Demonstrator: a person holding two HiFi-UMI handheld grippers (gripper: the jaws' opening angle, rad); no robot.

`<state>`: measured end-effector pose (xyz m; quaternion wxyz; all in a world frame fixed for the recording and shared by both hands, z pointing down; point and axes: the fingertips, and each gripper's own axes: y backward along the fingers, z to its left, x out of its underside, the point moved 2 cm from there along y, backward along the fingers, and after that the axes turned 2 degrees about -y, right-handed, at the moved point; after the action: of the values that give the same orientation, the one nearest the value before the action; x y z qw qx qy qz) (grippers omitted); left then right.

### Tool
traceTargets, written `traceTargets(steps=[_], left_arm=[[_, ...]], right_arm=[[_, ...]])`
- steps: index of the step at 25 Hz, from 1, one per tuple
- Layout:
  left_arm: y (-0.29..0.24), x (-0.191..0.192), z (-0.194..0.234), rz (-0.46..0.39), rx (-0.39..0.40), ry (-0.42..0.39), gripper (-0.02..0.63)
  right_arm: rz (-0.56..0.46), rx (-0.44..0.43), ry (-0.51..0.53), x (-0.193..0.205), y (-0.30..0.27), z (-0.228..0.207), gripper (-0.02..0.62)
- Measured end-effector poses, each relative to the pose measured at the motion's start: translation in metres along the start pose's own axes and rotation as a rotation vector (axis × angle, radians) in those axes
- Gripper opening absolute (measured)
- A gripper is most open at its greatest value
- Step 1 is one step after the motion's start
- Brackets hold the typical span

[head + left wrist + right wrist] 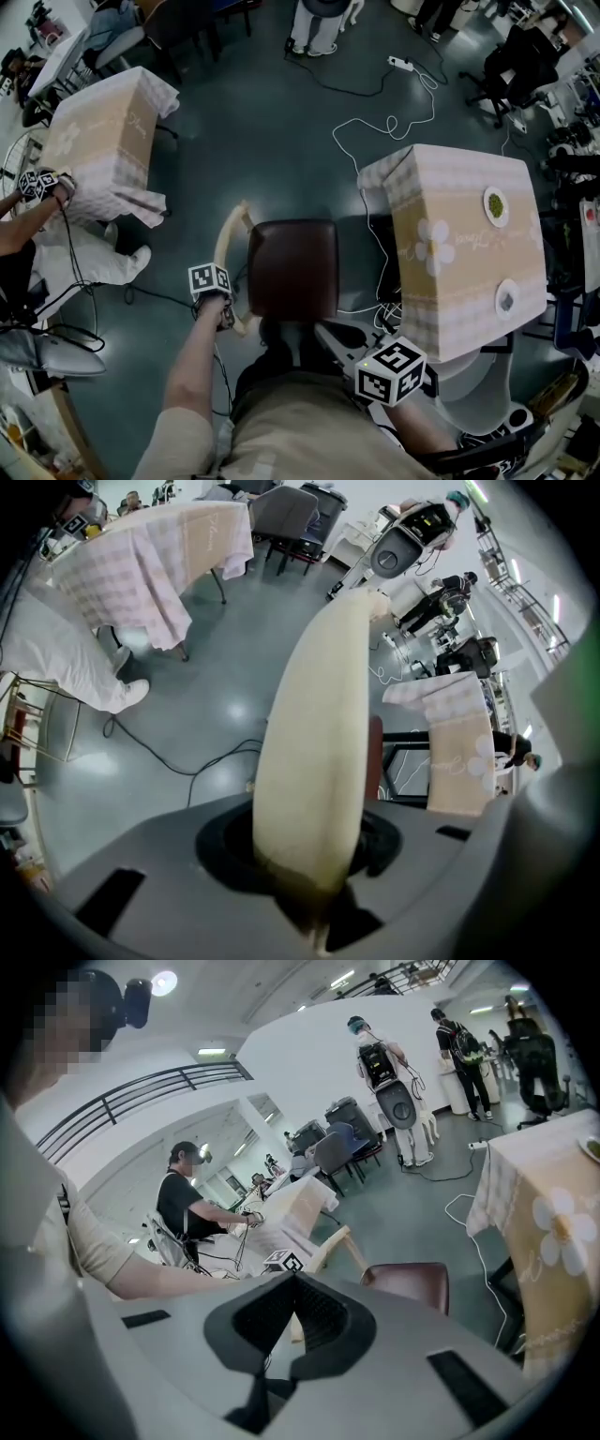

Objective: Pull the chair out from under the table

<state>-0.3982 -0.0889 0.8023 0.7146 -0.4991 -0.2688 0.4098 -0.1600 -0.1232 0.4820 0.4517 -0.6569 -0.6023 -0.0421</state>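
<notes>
The left hand-held gripper (223, 314) is clamped on the chair's (292, 270) pale back rail (228, 246), which runs from 12 to 6 o'clock. The seat lies at 3 o'clock from it, near the desk (459, 187). The right hand-held gripper (292, 1297) is closed, empty and farther away.

Brown-seated, cream-framed wooden chair (292, 270) on dark grey floor (262, 141)
Beige cloth-covered surface (450, 187) carries white flower print and pale checked bands.

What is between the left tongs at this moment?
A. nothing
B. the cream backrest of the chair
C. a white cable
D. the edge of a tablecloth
B: in the left gripper view the cream backrest runs up from between the left tongs, which grip it.
</notes>
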Motion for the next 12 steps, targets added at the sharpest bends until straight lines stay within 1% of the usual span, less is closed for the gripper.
traceTargets(steps=[4,12], left_arm=[[0.001,0.002,0.011,-0.016,-0.017,0.0,0.124],[0.01,0.007,0.029,-0.027,-0.016,0.04,0.121]], right_arm=[[0.006,-0.001,0.007,0.001,-0.004,0.003,0.009],[0.022,-0.019,0.027,0.006,-0.01,0.013,0.009]])
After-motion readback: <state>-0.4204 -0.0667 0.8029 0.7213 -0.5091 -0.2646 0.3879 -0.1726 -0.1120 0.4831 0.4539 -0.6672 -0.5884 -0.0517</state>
